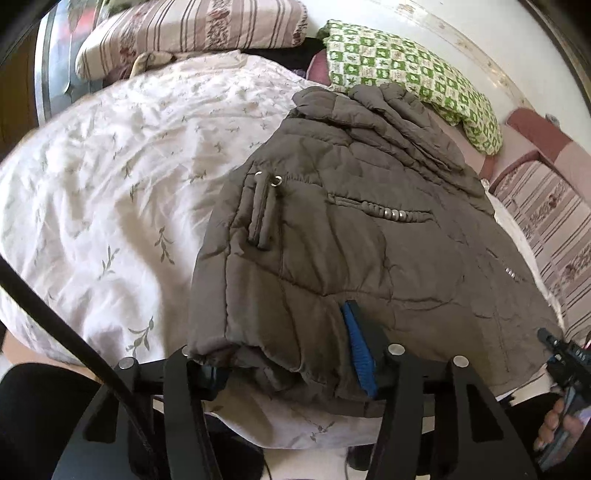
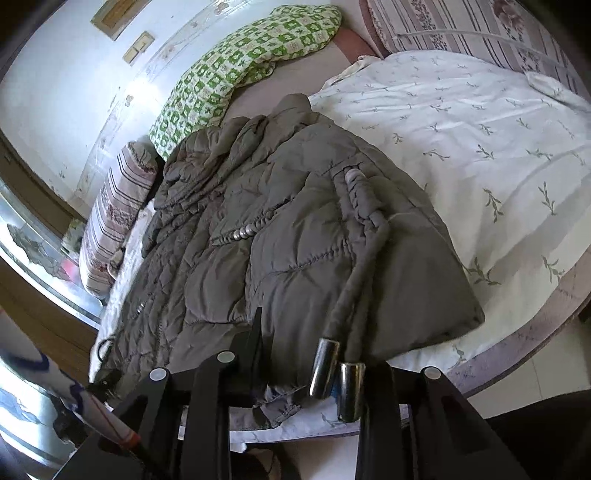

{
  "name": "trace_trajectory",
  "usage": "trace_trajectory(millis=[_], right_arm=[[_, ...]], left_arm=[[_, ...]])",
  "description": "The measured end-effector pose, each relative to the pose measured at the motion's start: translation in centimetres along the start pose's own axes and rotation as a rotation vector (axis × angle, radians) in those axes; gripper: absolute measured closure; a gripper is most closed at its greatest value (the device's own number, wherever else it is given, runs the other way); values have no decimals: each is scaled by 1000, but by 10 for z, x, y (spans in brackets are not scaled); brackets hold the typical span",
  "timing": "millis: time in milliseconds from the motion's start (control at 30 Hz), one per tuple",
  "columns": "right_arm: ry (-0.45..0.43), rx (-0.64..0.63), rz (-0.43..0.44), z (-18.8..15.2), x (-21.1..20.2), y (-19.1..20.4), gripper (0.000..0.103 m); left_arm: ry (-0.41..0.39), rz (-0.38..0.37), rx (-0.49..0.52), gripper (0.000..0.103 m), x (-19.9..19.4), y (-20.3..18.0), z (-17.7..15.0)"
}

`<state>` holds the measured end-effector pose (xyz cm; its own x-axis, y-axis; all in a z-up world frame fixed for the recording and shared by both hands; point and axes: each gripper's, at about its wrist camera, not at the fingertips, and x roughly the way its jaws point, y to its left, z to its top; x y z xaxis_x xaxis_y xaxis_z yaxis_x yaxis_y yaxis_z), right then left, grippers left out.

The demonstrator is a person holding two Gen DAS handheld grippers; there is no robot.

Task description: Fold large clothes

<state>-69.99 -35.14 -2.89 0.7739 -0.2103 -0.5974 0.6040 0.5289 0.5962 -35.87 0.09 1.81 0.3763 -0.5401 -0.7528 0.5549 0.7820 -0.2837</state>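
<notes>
A brown quilted jacket lies partly folded on the white leaf-print bed cover, its hem at the near bed edge. My left gripper has its jaws wide apart around the hem's near corner; the blue-padded right finger rests against the fabric, and no pinch shows. In the right wrist view the jacket fills the middle. My right gripper also straddles the hem with jaws apart; two drawcords with metal tips hang between the fingers. The right gripper also shows in the left wrist view, held by a hand.
A green checked pillow and a striped pillow lie at the far side by the white wall. A striped bolster lies left of the jacket. The bed's near edge drops to a tiled floor.
</notes>
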Motion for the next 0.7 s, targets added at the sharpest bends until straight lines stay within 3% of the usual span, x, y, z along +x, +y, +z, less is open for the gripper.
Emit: trace_trajectory(millis=[67,133,233,333,700], right_arm=[[2,14,8,0,-1,-2,70],[1,8,-2,0,-3,-1,75],[-3,-52,-42,-1,-2,10,84],[-33,-123,-74,1,-8,25,86],[-105,-169,-15,13,-36,40,88]], left_arm=[[-1,-3,-2,48,0,0,0],[-13,-11,20,63,-1,-3,0],[-36,2,61,76,-5,-11,0],[-50,11,85,80,-11,-16,4],[-111,18,133,82,-33,-30,16]])
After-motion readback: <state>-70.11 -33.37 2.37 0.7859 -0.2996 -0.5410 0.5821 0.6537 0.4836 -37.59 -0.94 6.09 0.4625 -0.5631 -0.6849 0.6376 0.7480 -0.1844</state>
